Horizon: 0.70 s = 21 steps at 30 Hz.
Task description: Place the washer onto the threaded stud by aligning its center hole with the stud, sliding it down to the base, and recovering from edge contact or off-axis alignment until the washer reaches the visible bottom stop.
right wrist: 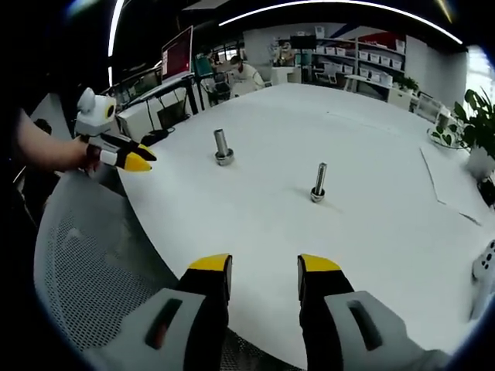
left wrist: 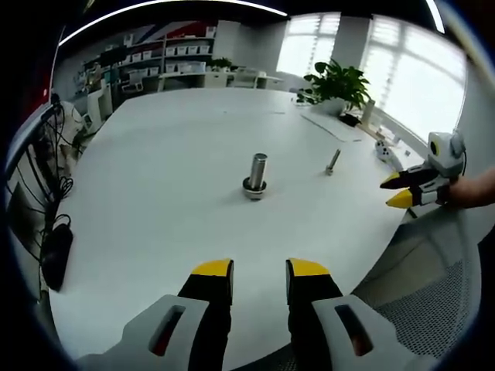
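Metal, rigid and likely slippery, the washer seems to ring the stud [left wrist: 257, 174] base on the counter [left wrist: 170, 193], so we grip its rim; both tools [left wrist: 259, 280] [right wrist: 264, 276] spread, empty.

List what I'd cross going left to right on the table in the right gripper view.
Left gripper at the table's edge → thick stud with a ring at its base → thinner stud → potted plant.
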Available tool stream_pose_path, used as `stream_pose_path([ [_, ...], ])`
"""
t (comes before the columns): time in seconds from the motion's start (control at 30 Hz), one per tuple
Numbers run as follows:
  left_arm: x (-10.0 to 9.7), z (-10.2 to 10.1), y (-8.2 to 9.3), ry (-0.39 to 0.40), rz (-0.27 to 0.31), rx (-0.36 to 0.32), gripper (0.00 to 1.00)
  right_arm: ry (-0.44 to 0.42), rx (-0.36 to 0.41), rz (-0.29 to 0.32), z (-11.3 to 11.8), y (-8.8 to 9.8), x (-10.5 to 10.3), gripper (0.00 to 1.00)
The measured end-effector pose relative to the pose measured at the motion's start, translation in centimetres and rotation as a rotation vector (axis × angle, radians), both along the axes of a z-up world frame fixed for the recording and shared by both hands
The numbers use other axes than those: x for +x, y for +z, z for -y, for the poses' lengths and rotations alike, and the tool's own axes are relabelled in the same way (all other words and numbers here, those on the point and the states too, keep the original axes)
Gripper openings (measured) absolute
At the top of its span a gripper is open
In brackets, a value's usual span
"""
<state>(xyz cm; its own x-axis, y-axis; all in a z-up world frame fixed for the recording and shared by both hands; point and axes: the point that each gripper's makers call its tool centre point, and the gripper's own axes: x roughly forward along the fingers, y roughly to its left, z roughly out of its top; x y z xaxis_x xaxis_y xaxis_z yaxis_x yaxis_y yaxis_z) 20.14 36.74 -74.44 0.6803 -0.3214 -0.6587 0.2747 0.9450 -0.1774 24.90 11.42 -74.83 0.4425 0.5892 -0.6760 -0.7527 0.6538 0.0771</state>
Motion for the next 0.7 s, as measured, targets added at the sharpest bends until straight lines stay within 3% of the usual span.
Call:
stream_pose_path([
  [0.7, -0.12, 0.09, -0.41, -0.014, -0.014, 0.031, 0.25, -0.026, 0.022, 0.015, 0.31, 0.41, 0.37, 0.35],
])
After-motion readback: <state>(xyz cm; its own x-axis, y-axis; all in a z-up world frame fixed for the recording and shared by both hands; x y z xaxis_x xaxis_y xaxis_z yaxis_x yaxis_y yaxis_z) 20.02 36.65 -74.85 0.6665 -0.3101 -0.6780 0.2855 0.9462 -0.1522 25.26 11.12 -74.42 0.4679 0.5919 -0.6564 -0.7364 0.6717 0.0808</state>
